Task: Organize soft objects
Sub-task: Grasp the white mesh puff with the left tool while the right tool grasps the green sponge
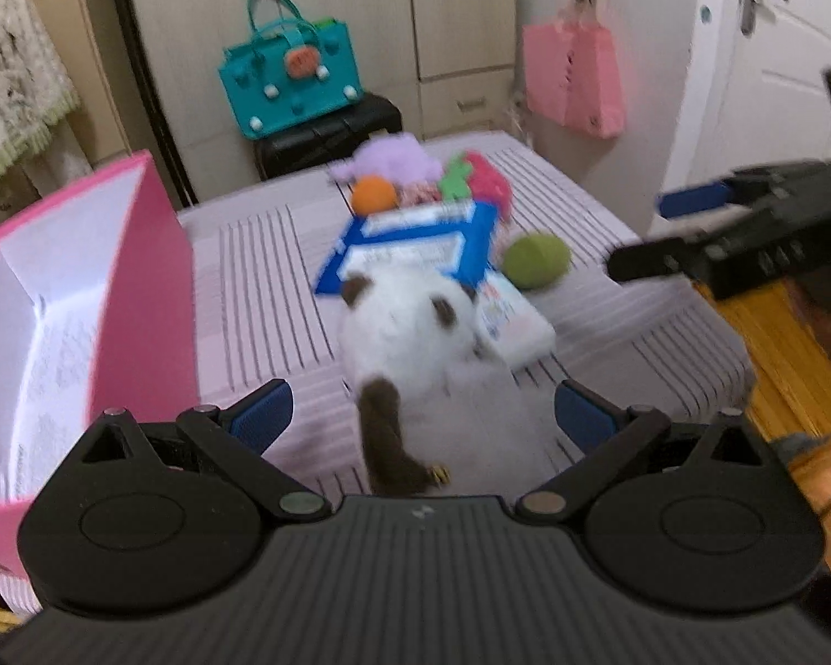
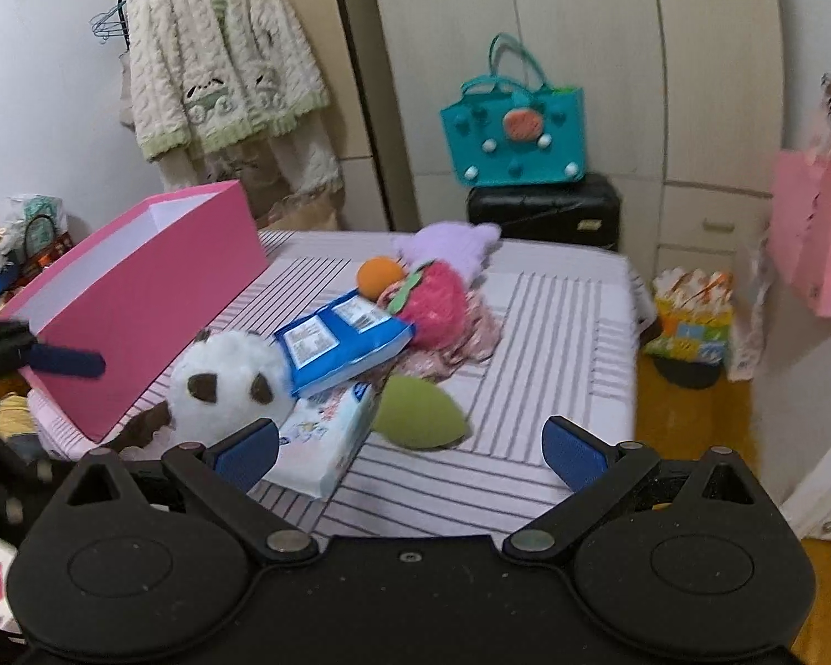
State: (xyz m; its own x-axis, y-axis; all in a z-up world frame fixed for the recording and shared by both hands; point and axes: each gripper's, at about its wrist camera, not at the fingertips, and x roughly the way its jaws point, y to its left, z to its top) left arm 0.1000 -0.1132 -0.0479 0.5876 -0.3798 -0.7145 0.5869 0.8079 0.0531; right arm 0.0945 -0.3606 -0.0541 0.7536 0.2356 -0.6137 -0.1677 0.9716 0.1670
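Note:
A white and brown panda plush (image 1: 415, 327) (image 2: 227, 382) lies on the striped table cloth (image 1: 260, 277) (image 2: 554, 332). My left gripper (image 1: 424, 415) is open, its blue pads on either side of the plush's lower body without touching it. An open pink box (image 1: 138, 288) (image 2: 138, 299) stands at the left. Behind the panda lie a blue packet (image 1: 410, 249) (image 2: 343, 343), a green plush (image 1: 537, 260) (image 2: 415, 413), an orange ball (image 1: 374, 194) (image 2: 379, 274), a purple plush (image 1: 388, 158) (image 2: 449, 246) and a pink strawberry plush (image 1: 485, 180) (image 2: 437, 305). My right gripper (image 2: 410, 451) (image 1: 659, 230) hovers open and empty near the green plush.
A white tissue pack (image 1: 515, 321) (image 2: 327, 443) lies against the panda. A teal bag (image 2: 515, 127) sits on a black stool (image 2: 543, 205) behind the table. A pink paper bag (image 1: 576, 77) hangs at the right; a gift bag (image 2: 692, 316) stands on the wooden floor.

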